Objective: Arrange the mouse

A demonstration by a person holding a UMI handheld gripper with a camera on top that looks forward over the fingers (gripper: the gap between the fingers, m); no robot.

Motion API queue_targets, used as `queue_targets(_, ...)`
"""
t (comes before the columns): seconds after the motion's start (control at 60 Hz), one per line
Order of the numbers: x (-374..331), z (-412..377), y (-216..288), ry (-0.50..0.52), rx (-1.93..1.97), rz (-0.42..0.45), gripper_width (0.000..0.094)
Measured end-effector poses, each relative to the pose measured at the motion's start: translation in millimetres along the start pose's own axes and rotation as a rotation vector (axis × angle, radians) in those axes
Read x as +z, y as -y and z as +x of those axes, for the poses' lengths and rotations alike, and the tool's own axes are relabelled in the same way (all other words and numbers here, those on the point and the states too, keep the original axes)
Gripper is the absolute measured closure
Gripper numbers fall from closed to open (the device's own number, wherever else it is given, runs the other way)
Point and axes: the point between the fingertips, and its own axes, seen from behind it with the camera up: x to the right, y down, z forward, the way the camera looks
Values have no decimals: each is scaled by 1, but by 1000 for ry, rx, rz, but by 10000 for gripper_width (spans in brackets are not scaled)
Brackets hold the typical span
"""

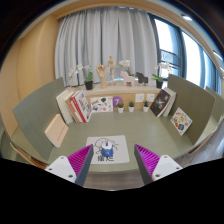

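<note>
A white mouse pad (107,150) with a drawn figure lies on the grey desk (140,130), just ahead of and between my fingers. A small blue and white mouse (105,151) sits on it, near the pad's middle. My gripper (112,162) is open and empty, held above the desk's front edge, with its magenta pads (80,160) wide apart on either side of the mouse pad. Nothing is between the fingertips.
Books and cards (72,104) stand along the left back of the desk, with picture cards (101,103) and small items at the back and more cards (180,120) on the right. A shelf (112,88) with wooden figures and plants stands before grey curtains.
</note>
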Motion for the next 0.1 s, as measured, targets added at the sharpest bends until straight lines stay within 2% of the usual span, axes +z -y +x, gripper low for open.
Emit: queue_targets(0.1,-3,6,0,-2,3,11,118)
